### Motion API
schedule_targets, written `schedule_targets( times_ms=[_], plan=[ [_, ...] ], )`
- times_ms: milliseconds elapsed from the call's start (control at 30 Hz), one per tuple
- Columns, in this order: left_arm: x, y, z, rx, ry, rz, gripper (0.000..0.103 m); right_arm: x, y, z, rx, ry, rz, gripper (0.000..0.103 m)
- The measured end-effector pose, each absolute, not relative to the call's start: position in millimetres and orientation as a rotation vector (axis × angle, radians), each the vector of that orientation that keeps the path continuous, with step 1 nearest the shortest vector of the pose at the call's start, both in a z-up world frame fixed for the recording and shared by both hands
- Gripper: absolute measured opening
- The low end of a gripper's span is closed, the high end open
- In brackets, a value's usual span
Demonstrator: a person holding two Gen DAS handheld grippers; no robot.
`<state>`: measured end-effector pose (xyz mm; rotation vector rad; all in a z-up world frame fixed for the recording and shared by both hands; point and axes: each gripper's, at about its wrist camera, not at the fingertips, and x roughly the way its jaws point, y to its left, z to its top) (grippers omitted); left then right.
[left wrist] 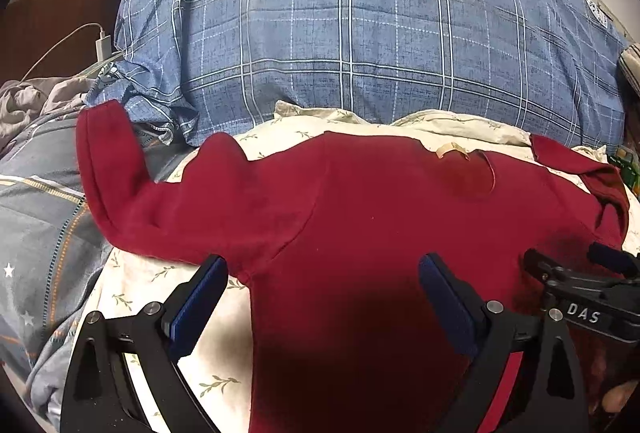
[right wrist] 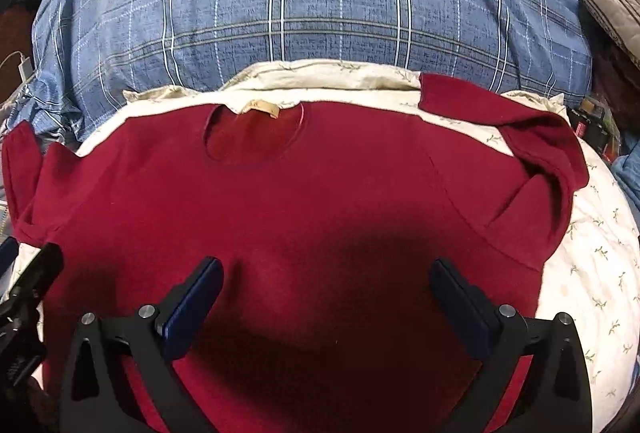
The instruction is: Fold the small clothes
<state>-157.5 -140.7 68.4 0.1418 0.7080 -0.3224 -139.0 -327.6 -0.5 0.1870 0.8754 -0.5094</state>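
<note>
A: Where is the garment?

B: A red sweater (right wrist: 304,201) lies spread flat, front up, on a cream sheet with a leaf print (right wrist: 600,273). Its neck opening, with a tan label (right wrist: 262,108), points away from both cameras toward a blue plaid quilt (right wrist: 304,5) bunched at the far side.

A: The sleeves?

B: The left sleeve (left wrist: 108,169) runs out and bends upward onto the grey bedding (left wrist: 36,217). The right sleeve (right wrist: 532,137) is doubled back on itself near the sheet's edge.

A: State of the tongs?

B: The left gripper (left wrist: 322,297) stands with jaws wide apart over the sweater's lower body, nothing between them. The right gripper (right wrist: 326,301) is likewise spread, holding nothing, above the middle of the chest. I cannot tell whether either one touches the cloth.

A: Anything else?

B: A white charger with its cable (left wrist: 102,43) lies at the far left.
</note>
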Motion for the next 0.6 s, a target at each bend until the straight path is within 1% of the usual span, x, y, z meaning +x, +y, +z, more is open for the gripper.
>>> schedule_targets(
  times_ms=[233, 600],
  plan=[
    [-154, -145, 64, 0.157, 0.719, -0.325, 0.097, -137, -323, -7, 0.145, 0.885, -0.517, 0.103],
    [-157, -142, 66, 0.147, 0.704, -0.327, 0.097, -142, -319, 7, 0.181, 0.872, -0.486, 0.103]
  ],
)
